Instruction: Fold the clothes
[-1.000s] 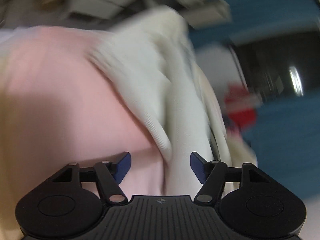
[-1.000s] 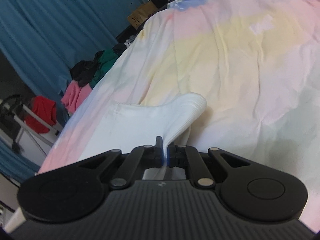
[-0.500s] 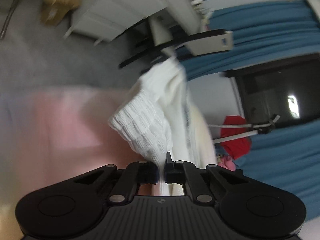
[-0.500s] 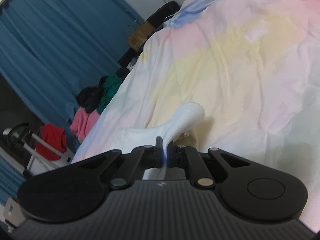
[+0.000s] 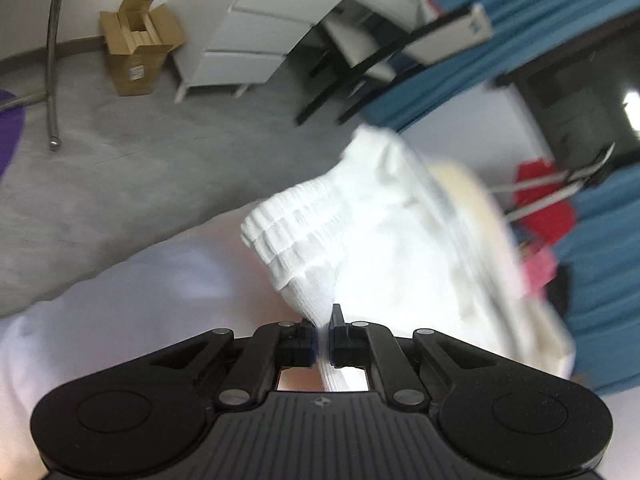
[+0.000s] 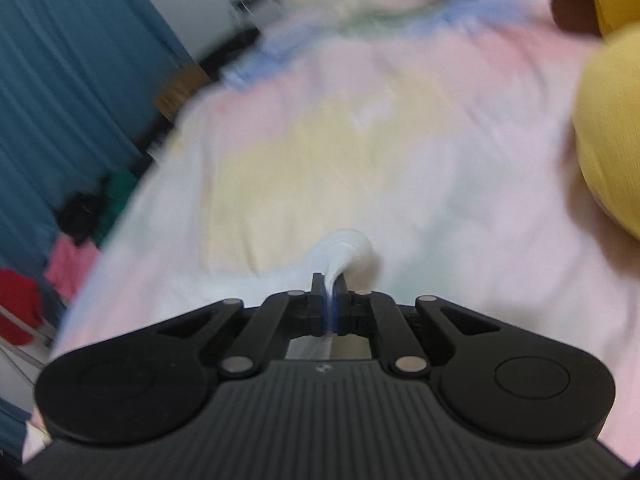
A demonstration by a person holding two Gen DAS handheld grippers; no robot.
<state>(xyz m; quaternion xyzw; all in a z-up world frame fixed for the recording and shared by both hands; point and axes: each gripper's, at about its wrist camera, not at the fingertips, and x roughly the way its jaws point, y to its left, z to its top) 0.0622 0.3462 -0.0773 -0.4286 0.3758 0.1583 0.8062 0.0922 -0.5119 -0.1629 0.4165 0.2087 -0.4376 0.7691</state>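
A white knit garment [image 5: 360,240] with a ribbed cuff hangs lifted over the pastel bedsheet [image 5: 132,300]. My left gripper [image 5: 323,326] is shut on its fabric near the cuff. In the right wrist view my right gripper [image 6: 329,294] is shut on another bunched part of the white garment [image 6: 346,250], held above the bedsheet [image 6: 360,152]. The stretch of garment between the two grips is hidden.
A yellow cushion [image 6: 612,132] lies at the right on the bed. Grey floor, a cardboard box [image 5: 138,46], white drawers [image 5: 256,36] and a chair [image 5: 360,60] lie beyond the bed edge. Blue curtains [image 6: 60,80] and piled clothes [image 6: 76,240] stand at the left.
My left gripper was open a second ago; it has shut on the white garment and lifted it. My right gripper has stayed shut on the garment and moved further over the bed.
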